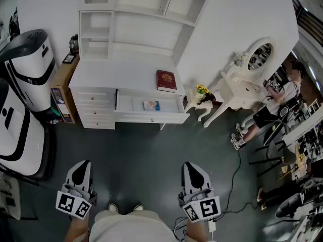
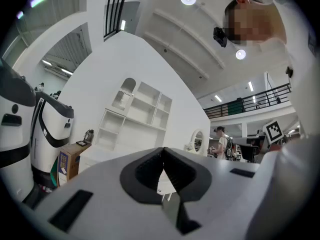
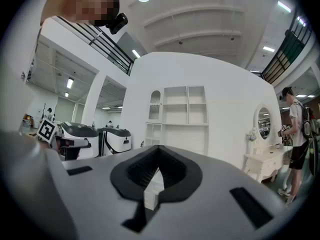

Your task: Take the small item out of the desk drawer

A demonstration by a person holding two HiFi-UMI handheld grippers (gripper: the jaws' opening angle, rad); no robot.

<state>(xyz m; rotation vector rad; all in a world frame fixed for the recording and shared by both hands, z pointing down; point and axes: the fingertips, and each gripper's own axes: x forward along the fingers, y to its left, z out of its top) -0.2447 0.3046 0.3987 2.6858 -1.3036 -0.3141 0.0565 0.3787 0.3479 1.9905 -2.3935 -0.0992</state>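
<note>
The white desk (image 1: 121,74) stands against the far wall, well ahead of me, with its wide drawer (image 1: 151,116) pulled out. A small blue-and-white item (image 1: 151,105) lies inside the drawer. A red book (image 1: 166,80) rests on the desk top. My left gripper (image 1: 83,164) and right gripper (image 1: 189,166) are held low near my body, far from the desk, both pointing toward it. The left gripper (image 2: 163,154) has its jaws together with nothing between them. The right gripper (image 3: 159,151) is likewise shut and empty.
Large white machines (image 1: 25,69) and a cardboard box (image 1: 61,92) stand left of the desk. A white dressing table (image 1: 242,89) with an oval mirror and yellow flowers (image 1: 202,89) is on the right. A person (image 1: 272,105) stands beyond it. A cable (image 1: 234,178) runs across the floor.
</note>
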